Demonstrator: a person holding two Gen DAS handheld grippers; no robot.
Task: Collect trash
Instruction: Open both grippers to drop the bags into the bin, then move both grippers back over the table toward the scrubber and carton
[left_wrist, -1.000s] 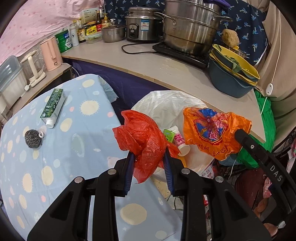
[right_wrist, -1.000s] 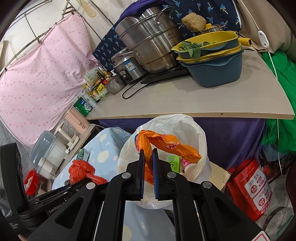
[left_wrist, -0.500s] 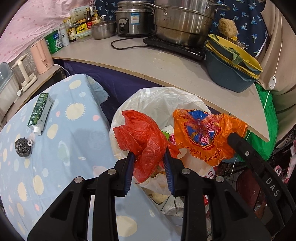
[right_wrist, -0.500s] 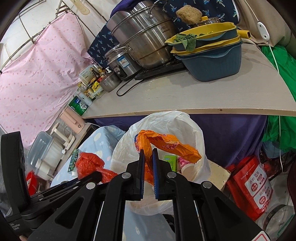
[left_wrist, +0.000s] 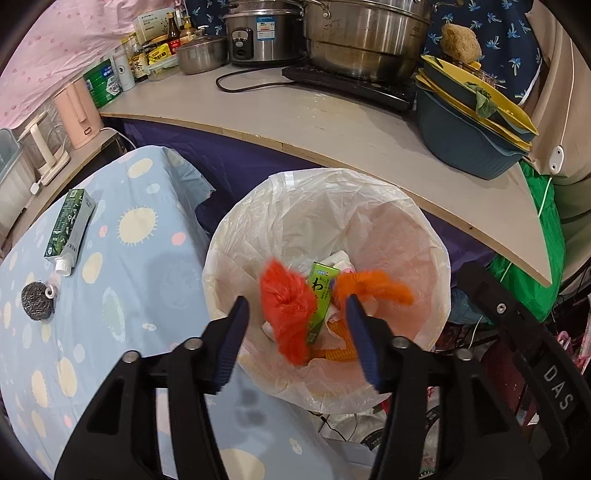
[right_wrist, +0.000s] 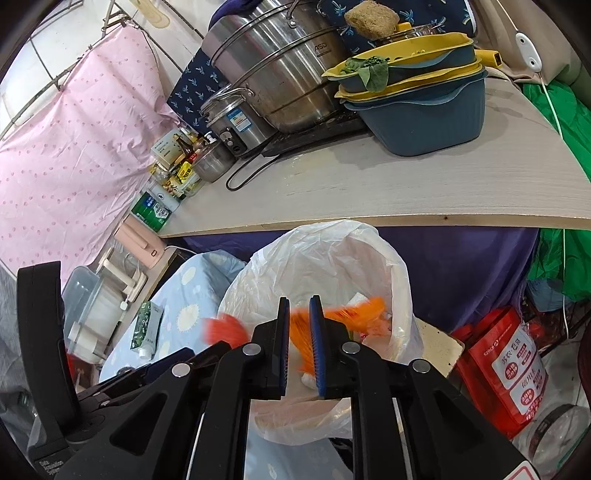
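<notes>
A bin lined with a white plastic bag (left_wrist: 424, 229) stands below both grippers. My left gripper (left_wrist: 295, 301) hangs over its mouth with jaws opening wide. A red plastic bag (left_wrist: 286, 314), blurred, drops free between them into the bin. Beside it lie a green carton (left_wrist: 323, 299) and a blurred orange plastic bag (left_wrist: 373, 286). In the right wrist view my right gripper (right_wrist: 299, 301) is opening, with a narrow gap between its pads. The orange bag (right_wrist: 354, 314) slips past them, streaked with motion, over the liner (right_wrist: 332, 258). The red bag (right_wrist: 223, 328) shows at the left.
A green toothpaste box (left_wrist: 70, 229) and a steel scourer (left_wrist: 37, 304) lie on the blue spotted tablecloth (left_wrist: 129, 288) left of the bin. A wooden counter (left_wrist: 332, 122) behind carries pots, bottles and a blue basin (left_wrist: 465, 144). A red shopping bag (right_wrist: 506, 365) sits on the floor.
Both grippers have opened. The red bag left the left jaws and the orange bag left the right jaws, both falling toward the bin. The left hand moved forward and down over the bin.
</notes>
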